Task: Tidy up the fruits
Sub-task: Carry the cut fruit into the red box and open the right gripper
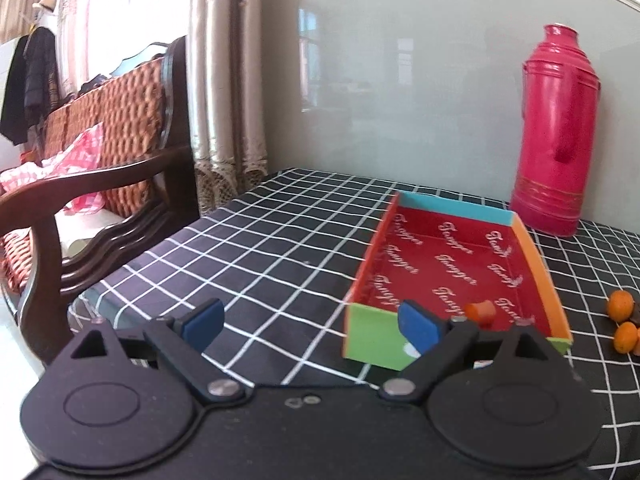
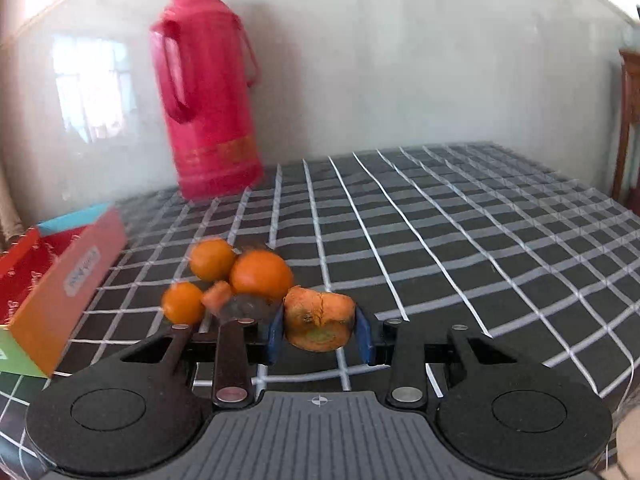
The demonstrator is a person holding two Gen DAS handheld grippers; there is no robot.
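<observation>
My right gripper (image 2: 320, 332) is shut on a stubby orange chunk (image 2: 319, 316) with a cut, greenish face, held just above the checked tablecloth (image 2: 440, 240). Just left of it lie three round oranges (image 2: 262, 276) and a small orange piece (image 2: 217, 295). A shallow box (image 2: 68, 292) with a red inside stands at the far left. In the left wrist view, the box (image 1: 540, 276) holds one orange piece (image 1: 480, 311) near its front. My left gripper (image 1: 310, 324) hangs open and empty before the box's green front wall. Two oranges (image 1: 620, 306) show at the right edge.
A tall pink thermos flask (image 1: 556, 140) stands behind the box against the glossy wall; in the right wrist view the flask (image 2: 208, 100) is at the back left. A dark wooden chair (image 1: 100, 184) with cushions and clothes stands off the table's left edge.
</observation>
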